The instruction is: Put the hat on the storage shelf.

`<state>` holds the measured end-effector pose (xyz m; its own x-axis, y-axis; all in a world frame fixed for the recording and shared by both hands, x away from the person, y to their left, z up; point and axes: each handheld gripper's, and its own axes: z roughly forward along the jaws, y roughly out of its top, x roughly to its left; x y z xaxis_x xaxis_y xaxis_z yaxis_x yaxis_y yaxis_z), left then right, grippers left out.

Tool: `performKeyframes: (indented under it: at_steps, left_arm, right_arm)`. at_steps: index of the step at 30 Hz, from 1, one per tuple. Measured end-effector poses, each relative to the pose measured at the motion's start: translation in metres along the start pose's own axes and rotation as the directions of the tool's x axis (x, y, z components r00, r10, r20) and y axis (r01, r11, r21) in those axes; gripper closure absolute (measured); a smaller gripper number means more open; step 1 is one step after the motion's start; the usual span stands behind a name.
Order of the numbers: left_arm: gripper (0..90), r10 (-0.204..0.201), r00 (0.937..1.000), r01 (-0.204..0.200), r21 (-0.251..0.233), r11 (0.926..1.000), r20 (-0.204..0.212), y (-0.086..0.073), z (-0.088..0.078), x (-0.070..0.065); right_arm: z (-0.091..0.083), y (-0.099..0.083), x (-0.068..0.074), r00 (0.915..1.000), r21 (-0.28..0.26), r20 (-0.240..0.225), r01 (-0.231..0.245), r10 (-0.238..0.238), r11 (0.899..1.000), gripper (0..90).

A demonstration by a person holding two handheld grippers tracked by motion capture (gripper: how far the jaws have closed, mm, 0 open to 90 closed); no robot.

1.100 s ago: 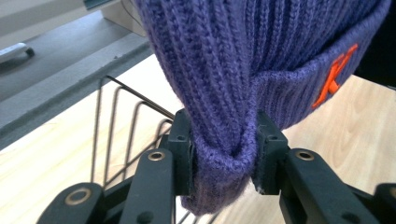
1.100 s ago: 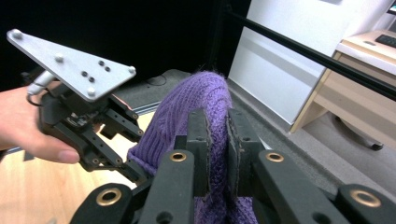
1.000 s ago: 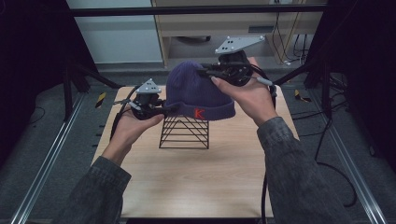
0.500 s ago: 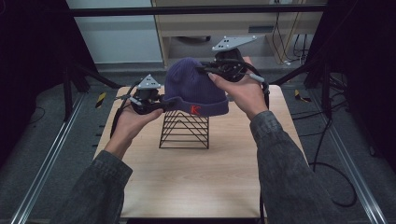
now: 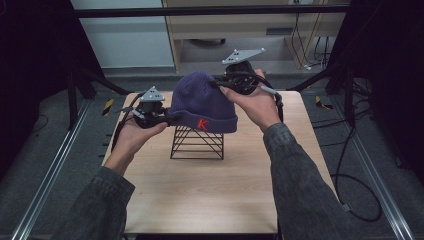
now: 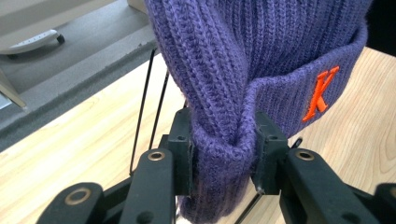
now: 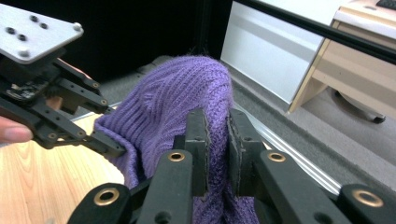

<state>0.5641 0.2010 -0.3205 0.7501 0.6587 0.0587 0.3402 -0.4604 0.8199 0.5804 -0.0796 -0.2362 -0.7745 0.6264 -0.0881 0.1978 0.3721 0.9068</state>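
Purple knit beanie [image 5: 202, 102] hangs in the air above the middle of the wooden table [image 5: 200, 195], stretched between two handheld grippers, right over a black wire rack [image 5: 196, 142] that stands on the tabletop. An orange letter K [image 5: 202, 124] sits on the folded cuff (it faces the person's side). From the hat's centre, the left gripper [image 5: 167, 118] is at about 9 o'clock and slightly low; its jaws are pressed onto a bunched fold of the cuff, and in the left gripper view the knit bulges between the two black pads [image 6: 184, 154]. The right gripper [image 5: 218, 84] is at about 1 o'clock, up at the crown; in the right gripper view its jaws pinch a thin ridge of the purple knit, with only a sliver of yarn between them. The left hand [image 5: 132, 135] and right hand [image 5: 255, 102] each wrap around their tool, forearms in grey sleeves [image 5: 300, 185] coming in from 6 o'clock. Whether the cuff touches the rack's top wires cannot be told.
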Motion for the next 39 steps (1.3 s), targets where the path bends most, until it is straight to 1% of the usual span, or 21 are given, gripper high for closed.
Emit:
performKeyframes:
  at_steps: [6, 7, 12, 18, 20, 22, 25, 29, 32, 33, 35, 36, 39]
  left_arm:
    - [65.7, -0.011, 0.9999, 0.011, 0.004, 0.9999, -0.001, -0.007, -0.001, 0.002]
    - [65.8, -0.012, 0.9999, 0.012, 0.009, 0.9999, -0.001, -0.008, -0.002, 0.002]
    - [66.5, -0.010, 0.9999, 0.011, 0.015, 0.9998, -0.003, -0.017, -0.003, 0.002]
    - [66.6, -0.027, 0.9996, 0.027, 0.020, 0.9994, -0.013, -0.025, -0.002, 0.005]
    - [66.6, -0.018, 0.9998, 0.018, 0.021, 0.9996, -0.010, -0.027, -0.001, 0.005]
    - [66.5, -0.002, 1.0000, 0.002, 0.023, 0.9997, -0.009, -0.029, -0.001, 0.005]
    - [66.5, -0.014, 0.9999, 0.014, 0.016, 0.9998, 0.003, -0.034, 0.000, 0.006]
    - [66.4, -0.009, 0.9999, 0.009, 0.024, 0.9997, 0.005, -0.036, 0.001, 0.004]
    - [66.2, -0.017, 0.9998, 0.016, 0.027, 0.9995, 0.005, -0.039, 0.002, 0.005]
    - [66.2, -0.015, 0.9999, 0.015, 0.024, 0.9996, 0.000, -0.040, 0.003, 0.005]
    - [66.3, -0.013, 0.9999, 0.013, 0.008, 0.9999, -0.009, -0.043, 0.003, 0.006]
    - [66.3, -0.016, 0.9998, 0.016, 0.004, 0.9999, -0.009, -0.045, 0.003, 0.006]
    - [66.3, -0.022, 0.9997, 0.022, 0.004, 0.9997, -0.005, -0.048, 0.004, 0.007]
  right_arm:
    - [0.007, 0.000, 0.003, 1.0000, 0.013, -0.005, -0.004, 0.005, 1.000, 80.3]
    - [0.008, 0.001, 0.005, 1.0000, 0.010, -0.007, 0.003, -0.003, 1.000, 80.3]
    - [0.013, 0.000, 0.009, 0.9997, 0.040, -0.004, 0.022, -0.022, 0.999, 80.3]
    - [0.017, -0.005, 0.010, 0.9998, 0.068, -0.007, 0.021, -0.020, 0.997, 80.2]
    - [0.018, -0.007, 0.011, 0.9998, 0.072, -0.011, 0.018, -0.017, 0.997, 80.2]
    - [0.019, -0.010, 0.011, 0.9994, 0.087, -0.020, 0.031, -0.029, 0.996, 80.2]
    - [0.019, -0.011, 0.011, 0.9992, 0.093, -0.027, 0.031, -0.028, 0.995, 80.2]
    - [0.020, -0.013, 0.012, 0.9991, 0.102, -0.033, 0.031, -0.028, 0.994, 80.2]
    - [0.022, -0.014, 0.014, 0.9990, 0.108, -0.035, 0.030, -0.026, 0.994, 80.3]
    - [0.023, -0.014, 0.015, 0.9987, 0.121, -0.041, 0.037, -0.032, 0.992, 80.3]
    - [0.024, -0.014, 0.015, 0.9988, 0.125, -0.039, 0.034, -0.029, 0.992, 80.3]
    - [0.025, -0.015, 0.015, 0.9985, 0.130, -0.046, 0.035, -0.029, 0.991, 80.4]
    - [0.026, -0.015, 0.016, 0.9984, 0.133, -0.047, 0.037, -0.031, 0.990, 80.4]
